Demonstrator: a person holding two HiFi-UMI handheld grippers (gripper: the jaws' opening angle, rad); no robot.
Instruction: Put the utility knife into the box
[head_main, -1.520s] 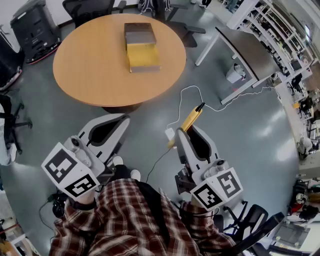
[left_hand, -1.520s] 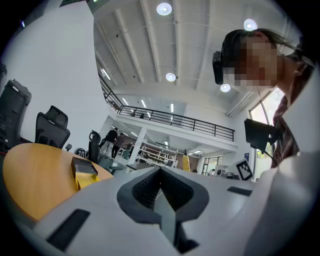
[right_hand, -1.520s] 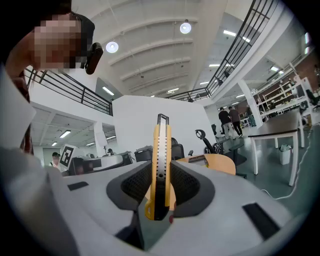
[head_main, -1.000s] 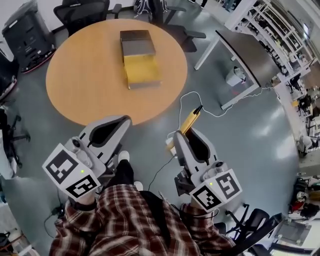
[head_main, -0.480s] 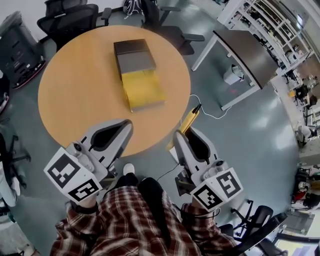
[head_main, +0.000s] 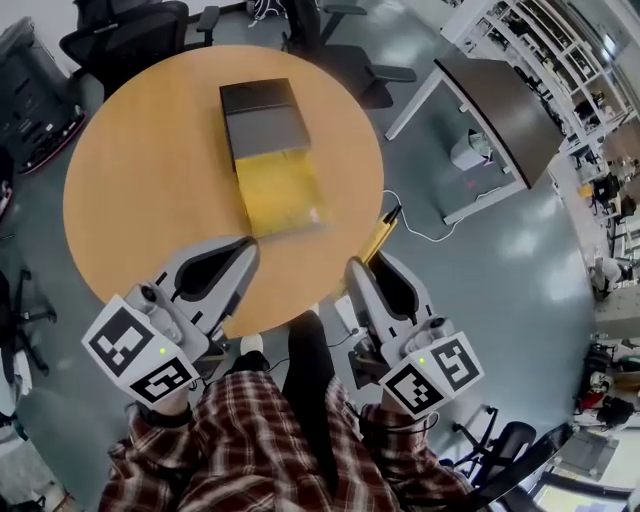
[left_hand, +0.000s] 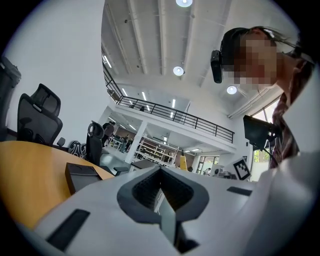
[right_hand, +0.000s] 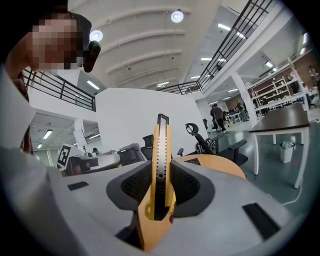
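On the round wooden table (head_main: 140, 170) lies an open box (head_main: 280, 195) with a yellow inside and a dark lid (head_main: 262, 120) folded back at its far end. My right gripper (head_main: 358, 268) is shut on a yellow utility knife (head_main: 380, 236), which sticks out past the jaws just off the table's near right edge. In the right gripper view the utility knife (right_hand: 161, 165) stands upright between the pads. My left gripper (head_main: 243, 250) hovers over the table's near edge, shut with nothing in it. The box (left_hand: 82, 175) shows ahead in the left gripper view.
Black office chairs (head_main: 120, 35) stand behind the table. A grey desk (head_main: 495, 100) is at the right, with a white cable (head_main: 425, 230) on the floor below it. A dark cabinet (head_main: 30, 80) sits at the left. My legs are under the table's near edge.
The table and the box have come nearer in the head view. Both grippers now reach the table's near edge. The knife stays in the right gripper.
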